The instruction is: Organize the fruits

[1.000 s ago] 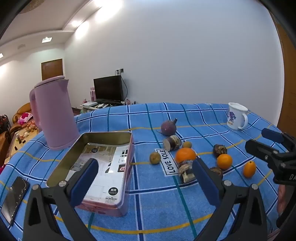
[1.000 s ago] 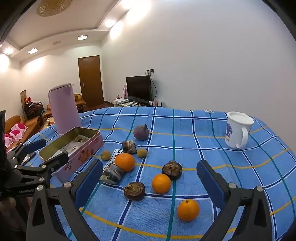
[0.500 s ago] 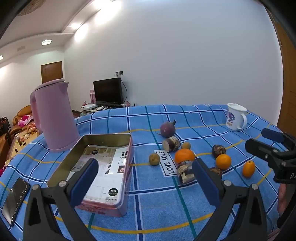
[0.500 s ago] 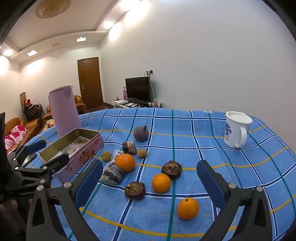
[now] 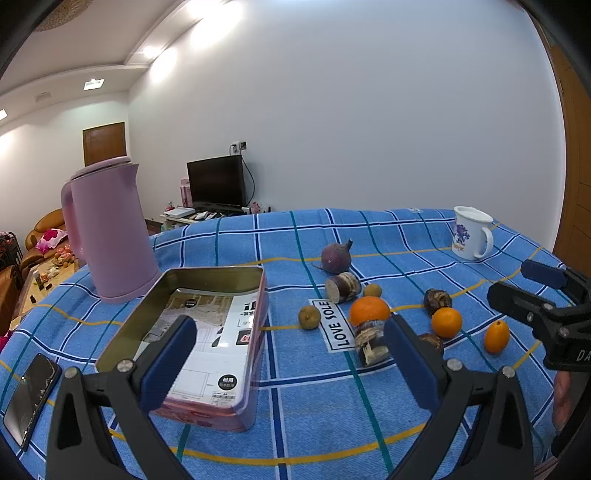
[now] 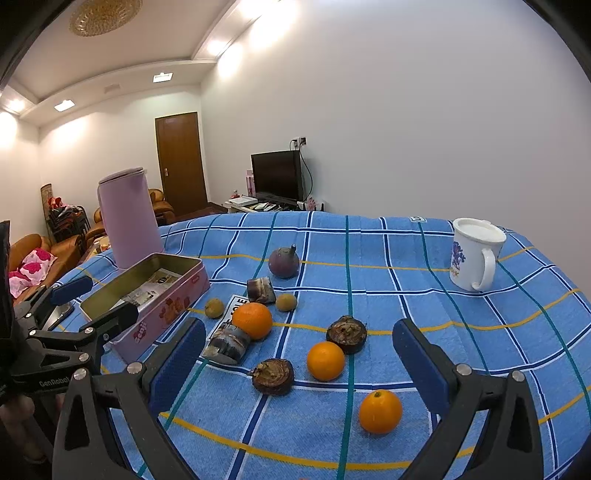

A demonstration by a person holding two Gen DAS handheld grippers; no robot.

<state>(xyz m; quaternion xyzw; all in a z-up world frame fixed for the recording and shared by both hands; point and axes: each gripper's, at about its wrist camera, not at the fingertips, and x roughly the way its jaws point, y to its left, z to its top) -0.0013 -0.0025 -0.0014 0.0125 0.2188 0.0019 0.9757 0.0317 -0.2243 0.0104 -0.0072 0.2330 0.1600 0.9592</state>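
Fruits lie scattered on the blue checked tablecloth [image 6: 480, 325]: nearest, a small orange [image 6: 380, 411], then another orange [image 6: 325, 360], farther a purple bulb [image 6: 283, 261]. Left gripper [image 5: 288, 358] and right gripper [image 6: 299, 360] hover spread wide, empty. The open pink tin [image 5: 207, 328] sits left of the fruits.

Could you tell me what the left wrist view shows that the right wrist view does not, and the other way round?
Only the left wrist view shows the dark smartphone lying flat on the cloth and the pink kettle's handle.

Only the right wrist view shows the gold ceiling rosette and the pink tin's decorated side wall.

Both show the open pink rectangular tin, the tall pink kettle, the white printed mug, the blue checked tablecloth, three oranges, and both grippers, left gripper and right gripper, open and empty.
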